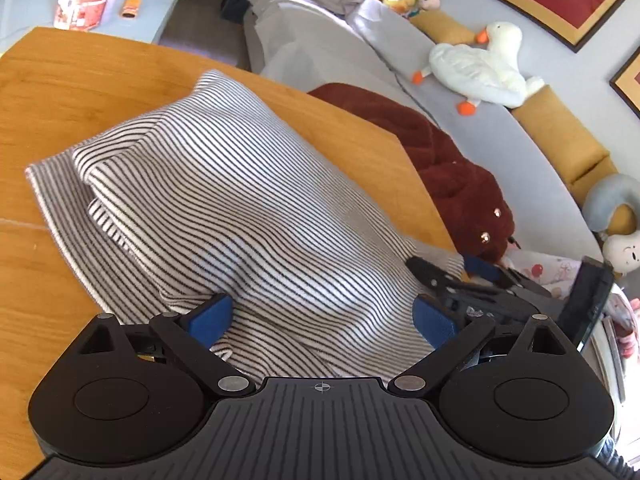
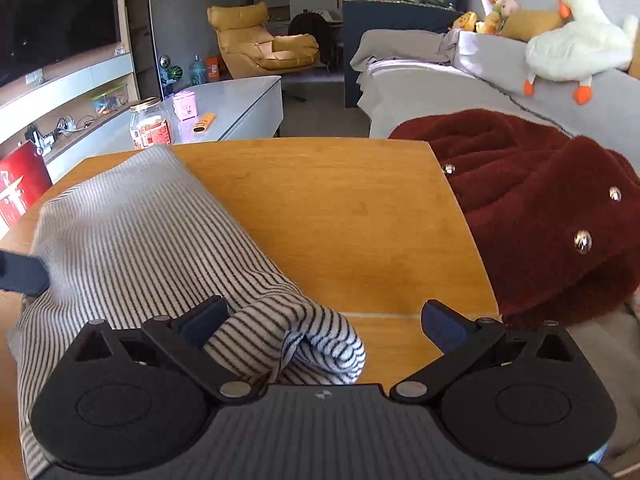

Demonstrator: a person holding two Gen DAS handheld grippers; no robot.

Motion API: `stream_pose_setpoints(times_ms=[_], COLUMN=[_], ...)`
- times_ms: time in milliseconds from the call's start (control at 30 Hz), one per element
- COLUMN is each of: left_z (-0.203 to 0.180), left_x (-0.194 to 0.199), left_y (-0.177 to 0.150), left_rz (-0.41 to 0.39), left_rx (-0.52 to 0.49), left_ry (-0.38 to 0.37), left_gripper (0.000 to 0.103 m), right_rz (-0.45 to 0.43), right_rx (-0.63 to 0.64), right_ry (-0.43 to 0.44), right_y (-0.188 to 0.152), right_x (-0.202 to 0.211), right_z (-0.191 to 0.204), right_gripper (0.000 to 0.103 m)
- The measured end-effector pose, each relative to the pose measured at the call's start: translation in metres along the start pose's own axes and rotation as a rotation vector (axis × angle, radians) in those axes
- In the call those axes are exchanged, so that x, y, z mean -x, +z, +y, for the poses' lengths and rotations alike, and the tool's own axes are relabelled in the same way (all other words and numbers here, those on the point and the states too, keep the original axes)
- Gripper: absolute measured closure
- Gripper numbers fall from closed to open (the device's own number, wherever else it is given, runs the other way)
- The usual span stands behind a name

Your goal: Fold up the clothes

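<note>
Fingers, left gripper point(image 1: 320, 316): spread wide, blue pads apart over the cloth, pinching nothing.
Fingers, right gripper point(image 2: 324, 322): spread wide too; a rolled edge of cloth lies loose between them.
Striped garment point(image 1: 224, 200): folded in a heap on the wooden table point(image 2: 340, 208), toward its left side.
Red fleece jacket point(image 2: 540, 208): just off the table's right edge, on the grey sofa point(image 1: 480, 128).

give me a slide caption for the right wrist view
Open right tool over a folded striped garment on the wooden table.
</note>
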State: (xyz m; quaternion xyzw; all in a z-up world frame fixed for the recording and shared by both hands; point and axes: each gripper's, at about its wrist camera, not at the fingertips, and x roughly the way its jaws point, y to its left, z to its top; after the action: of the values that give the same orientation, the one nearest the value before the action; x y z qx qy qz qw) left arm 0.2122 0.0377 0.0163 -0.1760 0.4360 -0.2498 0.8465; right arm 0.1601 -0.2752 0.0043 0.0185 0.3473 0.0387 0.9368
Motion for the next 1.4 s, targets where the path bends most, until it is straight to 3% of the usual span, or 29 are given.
stream_pose_setpoints(times_ms=[233,400,533,667,800,933,1033,1100,1233,1400], left_z=[0.014,0.021,0.013,0.002,-0.005,-0.007,0.0,0.007,0.024,0.035], left_x=[-0.017,-0.016,-0.008,0.014,0.037,0.043,0.048,0.052,0.063,0.08], left_y=[0.034,0.039,0.032,0.014,-0.012,-0.041,-0.051,-0.054,-0.051,-0.045], left_rz=[-0.009,-0.012,-0.017,-0.036,-0.02,0.027,0.029,0.015,-0.004,-0.036], left_rx=[-0.024,-0.004,-0.06,-0.158,-0.256,-0.37,-0.364,-0.347,-0.261,-0.217], left_ry=[0.049,0.059,0.137,0.181,0.175,0.248,0.269,0.288,0.266,0.297], left_gripper=[0.003,0.003,0.003,0.003,0.002,0.002,0.001,0.001,0.001,0.001], right_rz=[0.044,0.086,0.014,-0.063,-0.017,-0.056,-0.128,-0.164,-0.128,-0.079], right_rx=[-0.007,0.02,-0.013,0.11,0.286,0.343,0.417,0.452,0.514,0.74], right_ry=[0.124,0.21,0.235,0.252,0.215,0.2,0.206,0.283,0.453,0.468], right_y=[-0.023,-0.015,0.001,-0.001,-0.029,-0.031,-0.019,-0.015,-0.022,-0.06], right_x=[0.025,0.024,0.037,0.056,0.048,0.055,0.075,0.093,0.106,0.099], right_z=[0.03,0.035,0.029,0.047,0.076,0.083,0.09,0.097,0.123,0.162], right_gripper=[0.0,0.0,0.0,0.0,0.0,0.0,0.002,0.01,0.018,0.019])
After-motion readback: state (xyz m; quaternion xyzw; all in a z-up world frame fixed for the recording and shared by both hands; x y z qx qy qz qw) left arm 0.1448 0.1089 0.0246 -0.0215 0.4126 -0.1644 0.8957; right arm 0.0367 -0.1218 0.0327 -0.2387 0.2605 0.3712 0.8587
